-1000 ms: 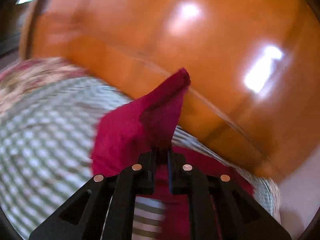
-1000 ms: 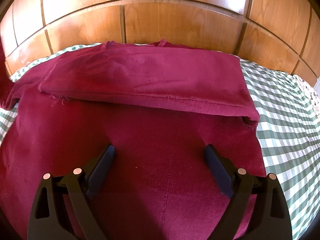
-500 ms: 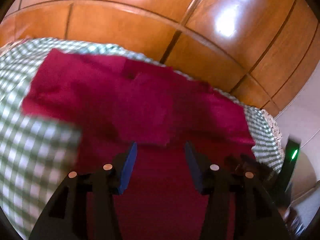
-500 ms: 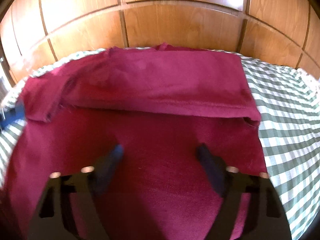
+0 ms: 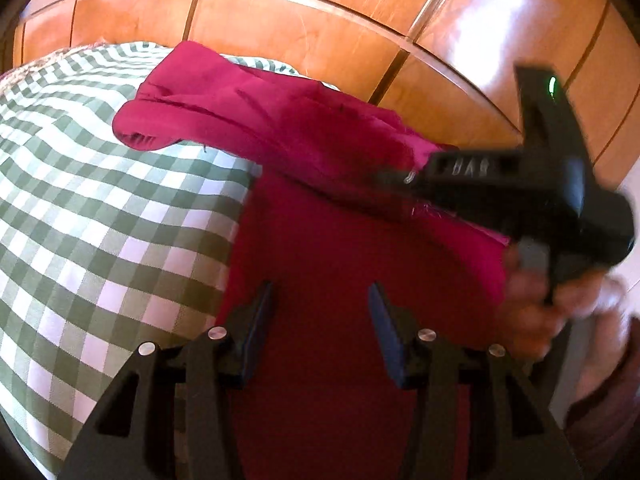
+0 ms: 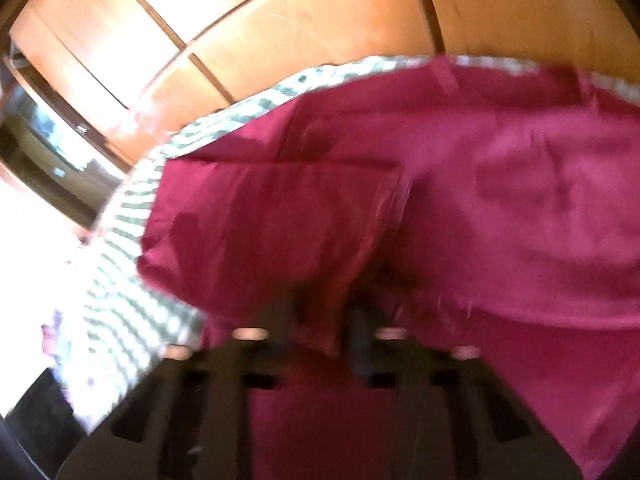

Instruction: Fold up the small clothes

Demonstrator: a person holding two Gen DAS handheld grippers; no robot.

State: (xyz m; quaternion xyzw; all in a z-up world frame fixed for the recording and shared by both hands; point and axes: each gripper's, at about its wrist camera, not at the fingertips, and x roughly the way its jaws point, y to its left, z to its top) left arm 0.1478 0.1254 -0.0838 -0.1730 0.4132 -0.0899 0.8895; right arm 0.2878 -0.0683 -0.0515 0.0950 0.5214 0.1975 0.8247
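A dark red garment (image 5: 320, 220) lies on a green-and-white checked bedspread (image 5: 100, 200), its far part folded over into a long strip. My left gripper (image 5: 320, 292) hovers open over the garment's near part, nothing pinched between its fingers. At the right of the left wrist view, a hand (image 5: 532, 312) holds my right gripper (image 5: 400, 178), whose tip is at the strip's edge. The blurred right wrist view shows the right gripper (image 6: 328, 316) shut, with a hanging fold of the red garment (image 6: 500, 200) caught between its fingers.
Glossy wooden panels (image 5: 320, 32) rise directly behind the bed. The checked bedspread (image 6: 132, 208) runs bare to the left of the garment. A patterned fabric edge (image 6: 52, 332) and bright light show at the far left of the right wrist view.
My left gripper released the lifted cloth corner, opened and dropped over the garment. My right gripper swung left across the garment and went from wide open to shut on the fold.
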